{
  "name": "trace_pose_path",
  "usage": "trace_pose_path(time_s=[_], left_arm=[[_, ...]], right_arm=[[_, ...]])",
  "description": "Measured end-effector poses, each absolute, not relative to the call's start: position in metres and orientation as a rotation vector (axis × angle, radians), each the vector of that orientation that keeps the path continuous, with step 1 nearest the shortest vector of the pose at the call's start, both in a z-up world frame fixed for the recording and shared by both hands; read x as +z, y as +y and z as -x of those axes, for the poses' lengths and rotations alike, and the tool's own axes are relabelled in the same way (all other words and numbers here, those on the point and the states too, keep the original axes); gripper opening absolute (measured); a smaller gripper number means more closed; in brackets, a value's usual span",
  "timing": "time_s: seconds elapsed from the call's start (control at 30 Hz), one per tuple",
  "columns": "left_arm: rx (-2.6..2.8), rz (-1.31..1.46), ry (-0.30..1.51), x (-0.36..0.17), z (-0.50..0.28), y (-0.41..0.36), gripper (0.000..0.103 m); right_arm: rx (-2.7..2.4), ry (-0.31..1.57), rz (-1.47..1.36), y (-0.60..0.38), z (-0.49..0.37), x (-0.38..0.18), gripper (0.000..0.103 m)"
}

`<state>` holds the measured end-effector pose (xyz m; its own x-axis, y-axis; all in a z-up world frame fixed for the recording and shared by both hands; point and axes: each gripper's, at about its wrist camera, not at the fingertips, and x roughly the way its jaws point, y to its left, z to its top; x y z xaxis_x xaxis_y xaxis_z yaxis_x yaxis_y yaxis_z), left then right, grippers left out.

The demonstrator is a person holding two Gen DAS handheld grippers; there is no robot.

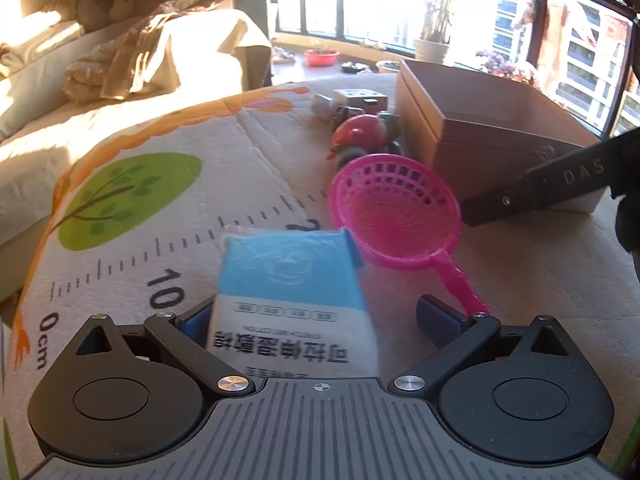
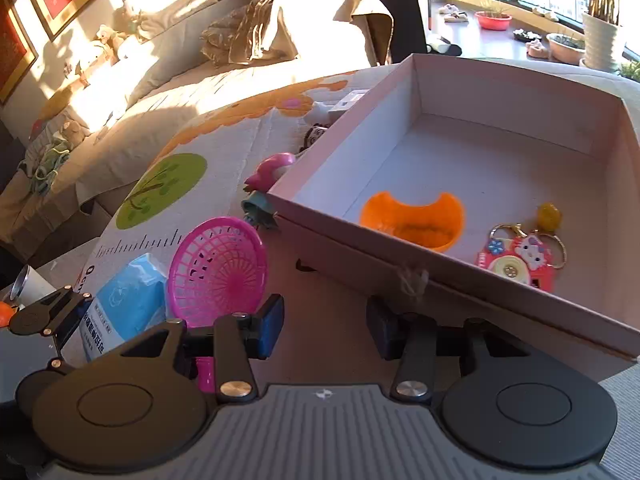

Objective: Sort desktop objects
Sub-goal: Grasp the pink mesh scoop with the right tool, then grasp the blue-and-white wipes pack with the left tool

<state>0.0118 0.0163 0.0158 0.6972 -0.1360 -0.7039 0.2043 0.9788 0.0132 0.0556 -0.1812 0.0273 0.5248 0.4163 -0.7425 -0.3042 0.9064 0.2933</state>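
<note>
A blue and white tissue pack [image 1: 292, 288] lies on the printed mat between the fingers of my left gripper [image 1: 316, 320], which is open around it; its left pad looks close to the pack. The pack also shows in the right wrist view [image 2: 124, 304]. A pink toy strainer [image 1: 394, 216] lies just right of the pack, also in the right wrist view [image 2: 218, 270]. My right gripper [image 2: 324, 326] is open and empty, in front of the cardboard box [image 2: 400, 256]. The box holds an orange bowl [image 2: 414, 220] and a Hello Kitty keychain [image 2: 520, 258].
Small toys lie left of the box: a red tomato-like toy [image 1: 360, 130], a toy car and a small carton [image 1: 360, 98]. A sofa with blankets [image 1: 140, 52] is behind the mat. The right gripper's black arm [image 1: 560, 180] crosses in front of the box.
</note>
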Motion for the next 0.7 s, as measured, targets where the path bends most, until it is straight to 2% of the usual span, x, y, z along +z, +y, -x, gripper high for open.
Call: trace_pose_path(time_s=[0.1,0.13,0.17,0.27,0.5,0.7], left_arm=[[-0.184,-0.078,0.776,0.018,-0.01,0.023,0.097],[-0.181,-0.076,0.775,0.019,-0.009,0.025,0.085],[-0.175,-0.074,0.77,0.02,-0.008,0.028,0.078],[-0.168,-0.061,0.768,0.023,-0.008,0.037,0.072],[-0.081,-0.066,0.776,0.027,-0.01,0.053,0.072],[-0.083,-0.074,0.778,0.03,-0.007,0.057,0.078]], right_arm=[[0.442,0.902,-0.118,-0.178,-0.05,0.027,0.046],[0.441,0.892,-0.103,-0.177,-0.047,0.028,0.046],[0.439,0.885,-0.088,-0.175,-0.044,0.028,0.046],[0.452,0.864,-0.046,-0.168,-0.034,0.032,0.046],[0.537,0.808,0.02,-0.141,-0.025,0.04,0.046],[0.512,0.764,-0.02,-0.128,-0.027,0.046,0.046]])
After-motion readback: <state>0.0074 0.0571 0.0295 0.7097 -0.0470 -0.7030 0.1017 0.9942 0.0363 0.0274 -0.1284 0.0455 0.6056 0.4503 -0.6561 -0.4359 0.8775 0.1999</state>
